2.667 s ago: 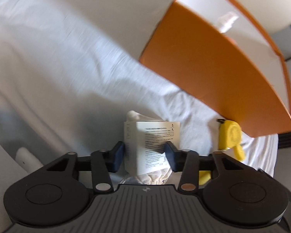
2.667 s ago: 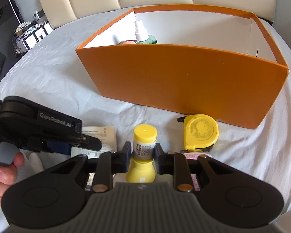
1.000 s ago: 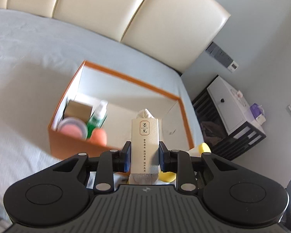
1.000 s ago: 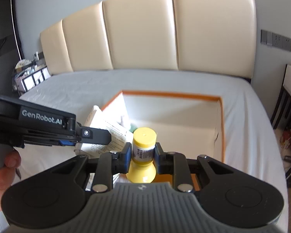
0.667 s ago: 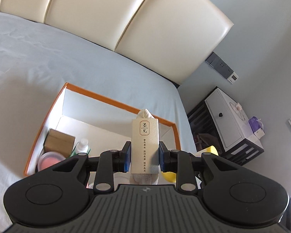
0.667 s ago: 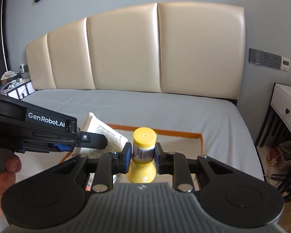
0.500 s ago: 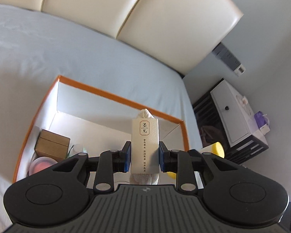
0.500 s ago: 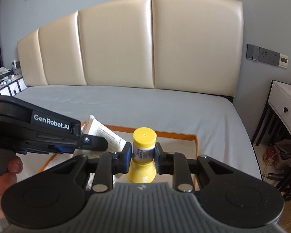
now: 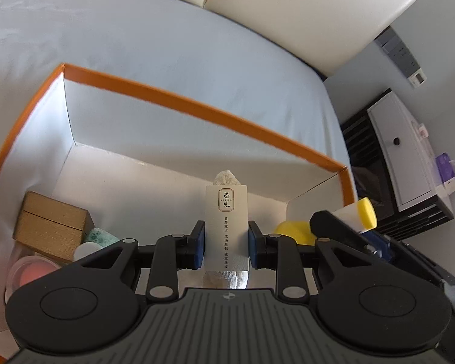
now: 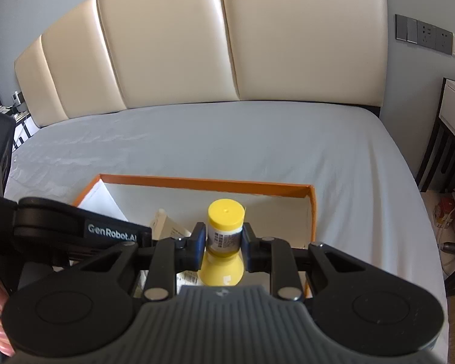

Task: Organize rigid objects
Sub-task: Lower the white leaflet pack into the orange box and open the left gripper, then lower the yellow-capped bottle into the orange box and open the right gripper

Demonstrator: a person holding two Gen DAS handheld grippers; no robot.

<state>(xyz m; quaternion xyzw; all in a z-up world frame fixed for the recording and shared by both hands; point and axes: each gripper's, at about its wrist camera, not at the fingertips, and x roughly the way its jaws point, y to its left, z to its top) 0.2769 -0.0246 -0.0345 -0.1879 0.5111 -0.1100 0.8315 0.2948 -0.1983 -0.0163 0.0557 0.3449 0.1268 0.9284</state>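
The box (image 9: 197, 106) is orange outside and along its rim, white inside. In its left corner sit a tan-gold case (image 9: 50, 226) with a fine lined grain, a speckled green bottle (image 9: 101, 236) with a white cap (image 9: 86, 250), and a clear tub (image 9: 30, 273) showing pink. The carton (image 9: 226, 227) over the box is white with dark printed characters, wrapped round off-white knit cloth (image 9: 226, 179). The jar (image 10: 225, 230) has a yellow lid, a yellow base and a white label with dark print. Both grippers are black with blue pads (image 9: 199, 239). The sheet (image 10: 227, 139) around the box is pale grey-blue; the headboard (image 10: 197, 45) behind it is cream.
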